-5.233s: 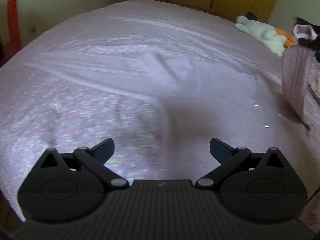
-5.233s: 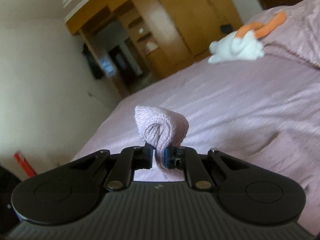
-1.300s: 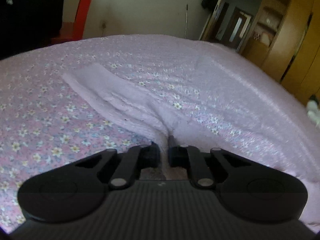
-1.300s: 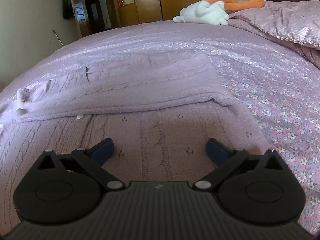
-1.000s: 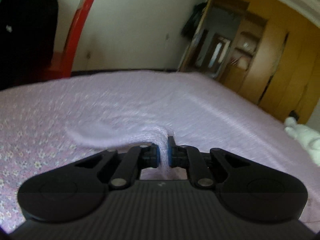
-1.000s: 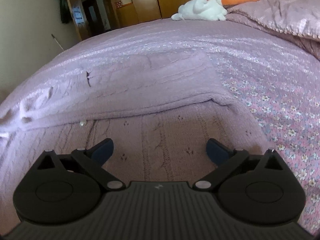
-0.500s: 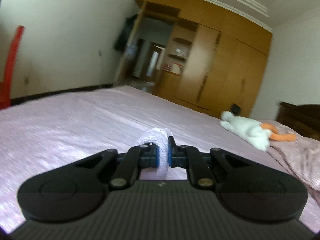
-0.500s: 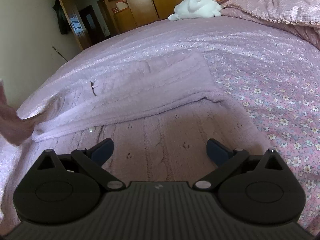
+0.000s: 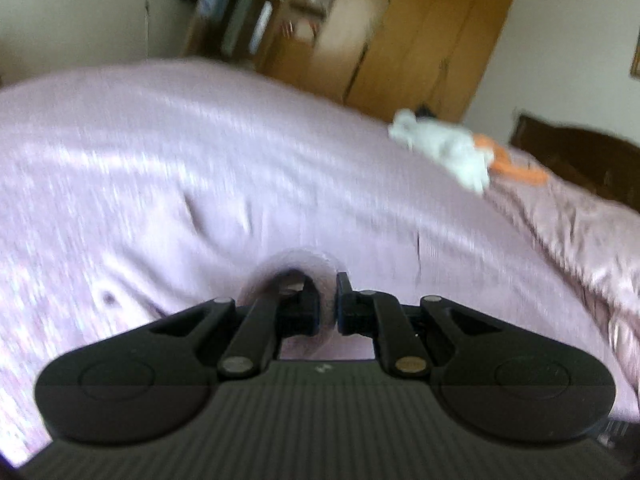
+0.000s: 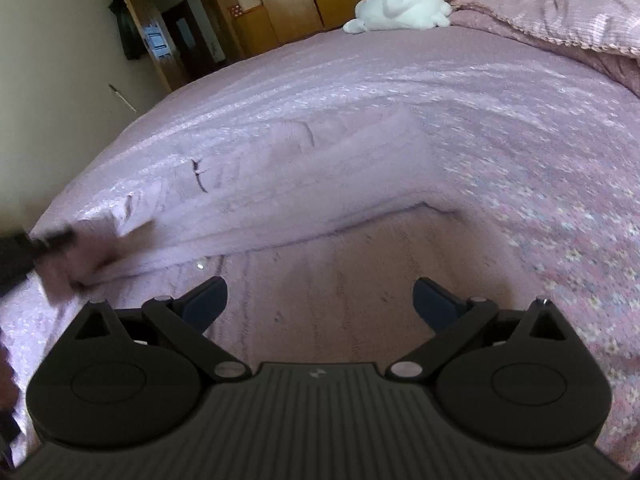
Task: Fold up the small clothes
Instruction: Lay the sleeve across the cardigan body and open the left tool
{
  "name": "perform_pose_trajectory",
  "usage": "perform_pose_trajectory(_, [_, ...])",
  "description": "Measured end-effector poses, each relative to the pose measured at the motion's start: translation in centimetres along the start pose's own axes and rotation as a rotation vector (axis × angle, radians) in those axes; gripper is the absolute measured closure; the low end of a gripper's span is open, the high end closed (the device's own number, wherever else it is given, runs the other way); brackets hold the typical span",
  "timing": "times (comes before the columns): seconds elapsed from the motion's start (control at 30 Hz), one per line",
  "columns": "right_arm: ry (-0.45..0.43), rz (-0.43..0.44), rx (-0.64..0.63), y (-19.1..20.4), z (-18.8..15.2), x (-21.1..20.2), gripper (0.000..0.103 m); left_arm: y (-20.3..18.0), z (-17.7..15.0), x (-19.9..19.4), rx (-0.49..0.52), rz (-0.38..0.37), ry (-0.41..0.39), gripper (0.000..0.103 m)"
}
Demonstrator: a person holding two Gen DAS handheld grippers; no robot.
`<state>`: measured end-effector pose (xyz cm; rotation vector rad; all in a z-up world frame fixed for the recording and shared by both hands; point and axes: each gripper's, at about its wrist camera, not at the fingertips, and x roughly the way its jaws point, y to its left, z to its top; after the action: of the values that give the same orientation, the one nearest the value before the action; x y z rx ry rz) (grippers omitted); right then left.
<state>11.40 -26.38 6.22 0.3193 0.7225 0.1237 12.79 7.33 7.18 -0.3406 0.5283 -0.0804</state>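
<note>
From the left wrist view, which is smeared by motion, the left hand-held gripper (image 9: 328,300) has its jaws pressed together on a fold of the lilac knitted sweater (image 9: 298,270); the pinched knit bulges up in a rounded loop just above the fingertips, raised off the bed (image 9: 160,152). The rest of the pale purple surface below is too blurred to separate garment from bedspread. Beyond the sweater, toward the far right of the bed, lies a white plush toy (image 9: 444,152) with orange parts, and behind that stands a wooden wardrobe (image 9: 420,36). From the right wrist view, the right hand-held gripper (image 10: 320,302) has its jaws spread wide with nothing between them, poised low over the sweater (image 10: 304,280), which lies spread on the bed (image 10: 540,152). One panel of the sweater is folded over the part nearest the camera, its folded edge running across just beyond the fingertips. At the left end of the sweater, a dark blurred shape that appears to be the left hand-held gripper (image 10: 52,240) holds a bunched piece of the knit. The plush toy (image 10: 404,6) rests on the bed far beyond the sweater, beside a crumpled quilt (image 10: 568,8).
</note>
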Motion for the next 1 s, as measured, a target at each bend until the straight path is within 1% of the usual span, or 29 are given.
perform_pose_trajectory(0.03, [0.005, 0.013, 0.001, 0.3, 0.3, 0.1, 0.001, 0.1, -0.6, 0.5, 0.006, 0.001, 0.036, 0.090])
perform_pose_trajectory(0.07, [0.011, 0.030, 0.002, 0.6, 0.6, 0.2, 0.001, 0.2, -0.7, 0.6, 0.014, 0.006, 0.056, 0.090])
perform_pose_trajectory(0.1, [0.020, 0.050, 0.004, 1.0, 0.9, 0.4, 0.001, 0.1, -1.0, 0.8, 0.031, 0.016, 0.078, 0.088])
perform_pose_trajectory(0.17, [0.042, 0.085, 0.011, 1.7, 1.5, 0.7, 0.001, 0.2, -1.4, 0.9, 0.058, 0.045, 0.117, 0.076])
perform_pose_trajectory(0.2, [0.058, 0.108, 0.013, 2.3, 1.8, 1.0, 0.001, 0.5, -1.6, 0.6, 0.066, 0.055, 0.123, 0.069])
perform_pose_trajectory(0.23, [0.080, 0.125, 0.014, 2.8, 2.0, 1.3, 0.001, 0.7, -1.8, 0.3, 0.078, 0.062, 0.128, 0.065])
perform_pose_trajectory(0.33, [0.161, 0.140, 0.013, 4.9, 2.6, 2.6, 0.001, 1.4, -2.2, -1.2, 0.108, 0.074, 0.132, 0.058])
perform_pose_trajectory(0.4, [0.201, 0.143, 0.012, 6.4, 2.7, 3.5, 0.001, 1.8, -2.4, -2.4, 0.133, 0.087, 0.129, 0.056])
perform_pose_trajectory(0.43, [0.217, 0.158, 0.018, 7.2, 2.7, 3.8, 0.001, 2.1, -2.7, -2.7, 0.139, 0.095, 0.128, 0.054])
perform_pose_trajectory(0.5, [0.255, 0.209, 0.038, 8.5, 2.5, 4.4, 0.001, 2.7, -2.8, -3.5, 0.128, 0.095, 0.127, 0.053])
perform_pose_trajectory(0.57, [0.301, 0.268, 0.060, 9.9, 2.6, 5.1, 0.001, 3.5, -2.9, -3.8, 0.090, 0.072, 0.129, 0.053])
perform_pose_trajectory(0.67, [0.404, 0.347, 0.100, 12.2, 2.5, 6.6, 0.001, 4.3, -3.1, -4.1, 0.060, 0.053, 0.131, 0.053])
perform_pose_trajectory(0.77, [0.467, 0.375, 0.114, 14.0, 2.2, 7.8, 0.001, 4.6, -3.3, -5.0, 0.059, 0.044, 0.124, 0.054])
perform_pose_trajectory(0.83, [0.481, 0.373, 0.108, 14.9, 2.1, 8.4, 0.001, 4.6, -3.3, -5.6, 0.062, 0.045, 0.115, 0.054])
perform_pose_trajectory(0.9, [0.508, 0.411, 0.125, 15.5, 2.0, 9.2, 0.001, 4.6, -3.4, -6.2, 0.068, 0.069, 0.088, 0.054])
perform_pose_trajectory(0.93, [0.523, 0.426, 0.138, 15.5, 2.0, 9.5, 0.002, 4.7, -3.4, -6.4, 0.069, 0.079, 0.076, 0.054])
perform_pose_trajectory(0.97, [0.536, 0.432, 0.149, 15.9, 2.0, 9.8, 0.006, 5.0, -3.4, -6.7, 0.067, 0.085, 0.068, 0.054])
perform_pose_trajectory(1.0, [0.542, 0.430, 0.141, 16.3, 2.1, 10.0, 0.015, 5.2, -3.3, -6.8, 0.062, 0.085, 0.065, 0.054])
